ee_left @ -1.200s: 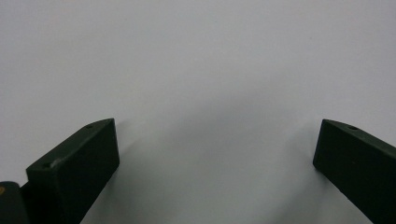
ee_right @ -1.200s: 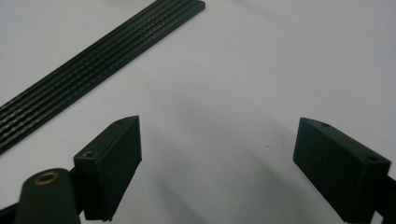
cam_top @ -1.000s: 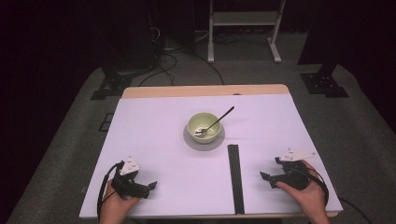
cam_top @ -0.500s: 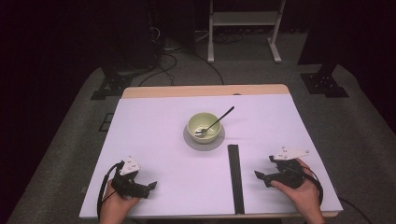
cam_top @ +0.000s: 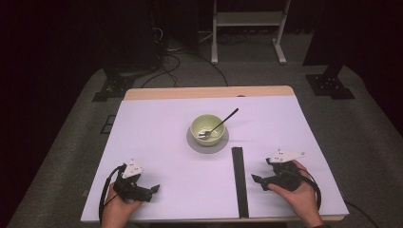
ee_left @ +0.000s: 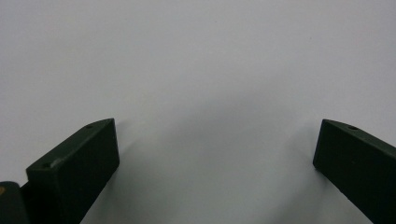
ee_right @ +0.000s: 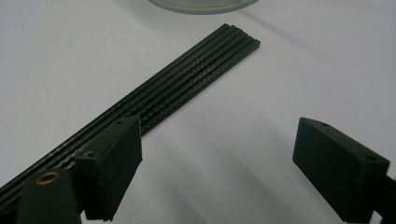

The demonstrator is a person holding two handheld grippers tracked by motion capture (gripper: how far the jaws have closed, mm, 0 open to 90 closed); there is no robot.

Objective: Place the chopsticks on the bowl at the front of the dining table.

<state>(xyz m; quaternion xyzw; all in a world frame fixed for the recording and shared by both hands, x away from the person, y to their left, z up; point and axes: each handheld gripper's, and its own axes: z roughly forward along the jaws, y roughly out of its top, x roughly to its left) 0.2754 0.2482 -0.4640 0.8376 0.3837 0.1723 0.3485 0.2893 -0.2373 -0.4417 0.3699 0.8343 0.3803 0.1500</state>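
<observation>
Tongs: your right tongs [cam_top: 256, 179] and left tongs [cam_top: 154, 189] both gape, empty. Long black ribbed rigid strip [cam_top: 239, 180] lies flat on your white counter [cam_top: 161, 137], just beside the right pair. Likely light, stiff, low-lying; pinch across its narrow width, near mid-length.

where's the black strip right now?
High view: the black strip lies flat on the white table, right of centre, running from just below the grey plate to the near edge. The right claw sits just to its right.
</observation>
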